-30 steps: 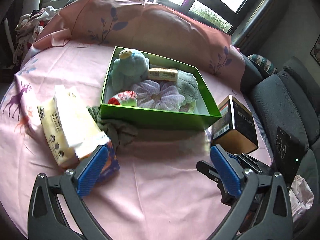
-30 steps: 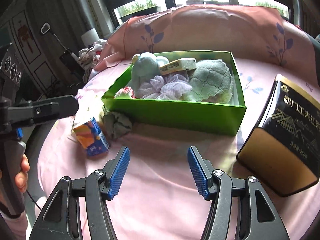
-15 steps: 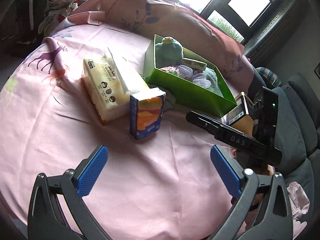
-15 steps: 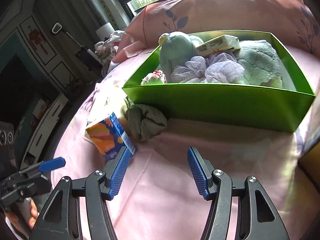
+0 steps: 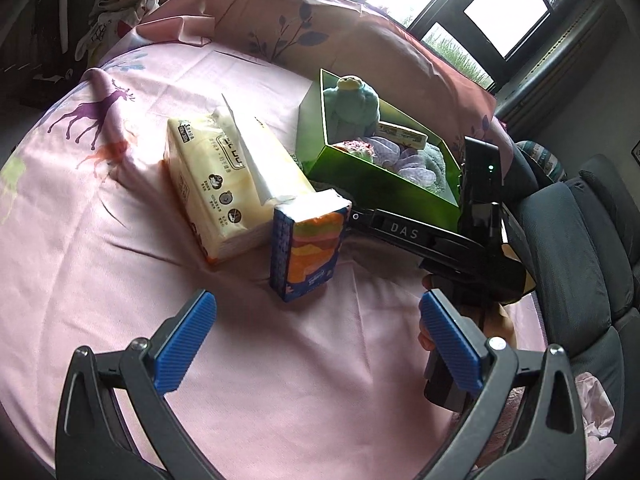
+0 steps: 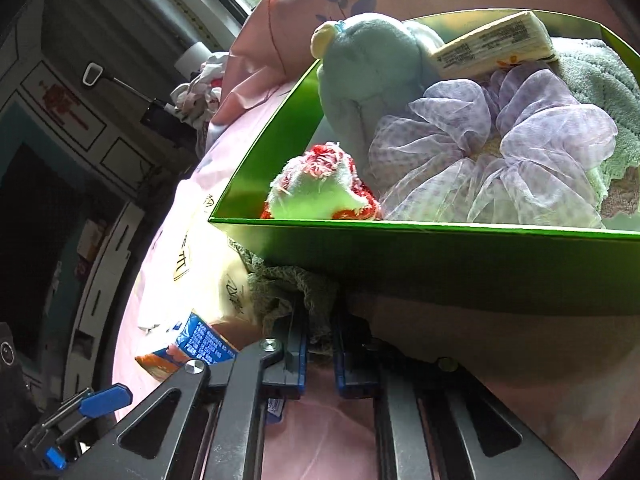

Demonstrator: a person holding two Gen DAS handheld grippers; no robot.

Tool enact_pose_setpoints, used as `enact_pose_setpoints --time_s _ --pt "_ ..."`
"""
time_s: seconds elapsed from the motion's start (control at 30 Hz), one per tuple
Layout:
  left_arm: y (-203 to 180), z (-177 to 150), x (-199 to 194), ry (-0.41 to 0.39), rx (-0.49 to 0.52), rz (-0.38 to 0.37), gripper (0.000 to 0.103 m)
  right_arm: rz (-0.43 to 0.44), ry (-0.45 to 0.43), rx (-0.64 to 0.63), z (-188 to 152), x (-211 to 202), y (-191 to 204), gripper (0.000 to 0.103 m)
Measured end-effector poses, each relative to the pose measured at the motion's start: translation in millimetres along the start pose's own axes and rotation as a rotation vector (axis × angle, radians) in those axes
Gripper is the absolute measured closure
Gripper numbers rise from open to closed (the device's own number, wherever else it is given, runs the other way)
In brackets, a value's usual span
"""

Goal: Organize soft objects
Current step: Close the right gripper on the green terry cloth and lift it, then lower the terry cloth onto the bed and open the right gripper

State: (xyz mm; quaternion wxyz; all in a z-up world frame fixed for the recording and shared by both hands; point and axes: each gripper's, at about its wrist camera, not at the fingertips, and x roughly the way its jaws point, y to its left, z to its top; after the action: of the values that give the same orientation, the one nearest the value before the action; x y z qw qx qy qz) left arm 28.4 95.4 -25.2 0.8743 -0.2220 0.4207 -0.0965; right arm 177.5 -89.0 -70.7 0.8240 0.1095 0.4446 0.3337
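Grey-green cloth (image 6: 296, 292) pinched between right fingers (image 6: 298, 356).

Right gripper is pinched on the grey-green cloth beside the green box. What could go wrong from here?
1. The right gripper pinches only an edge of the grey-green cloth; it may slip out when lifted.
2. The cloth lies under the corner of the green box, so pulling could drag or tip the box.
3. The orange tissue pack stands upright right beside the right gripper and could get knocked over.
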Motion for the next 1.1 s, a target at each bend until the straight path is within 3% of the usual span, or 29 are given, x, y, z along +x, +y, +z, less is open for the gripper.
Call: enact_pose_setpoints --time_s 0.3,0.43,0.6,0.67,0.7,0.73,0.9,1.1 --pt "-10.6 -4.5 0.3 0.013 0.010 -0.027 0.001 0.040 -0.116 0.039 -29.3 -93.3 -9.5 0.095" --pt "-27.5 -9.2 11.9 0.054 0.031 -0.060 0.001 0.042 -0.058 0.081 -61.1 -123.5 -31.8 0.095" --pt "-65.6 -15.9 38.5 0.122 0.097 -0.108 0.001 -0.021 -0.034 0.133 -99.7 -149.6 -56.5 0.093" --pt "-82.0 -17.3 50.8 0.146 0.131 -0.106 0.001 -0.080 -0.033 0.140 -108.3 -157.6 -64.4 0.075" --pt "-88.8 -17.4 57.2 0.158 0.147 -0.103 0.001 -0.115 -0.040 0.132 -111.4 -161.3 -65.8 0.052" --pt "-95.1 -17.4 63.6 0.170 0.161 -0.095 0.001 -0.136 -0.054 0.128 -114.4 -165.8 -66.6 0.037" --pt "-111.8 -17.5 89.6 0.210 0.194 -0.077 0.001 -0.150 -0.069 0.083 -121.5 -177.3 -65.7 0.036" --pt "-112.2 -16.4 110.5 0.258 0.183 -0.078 0.002 -0.152 -0.039 0.025 -125.7 -156.6 -58.5 0.036"
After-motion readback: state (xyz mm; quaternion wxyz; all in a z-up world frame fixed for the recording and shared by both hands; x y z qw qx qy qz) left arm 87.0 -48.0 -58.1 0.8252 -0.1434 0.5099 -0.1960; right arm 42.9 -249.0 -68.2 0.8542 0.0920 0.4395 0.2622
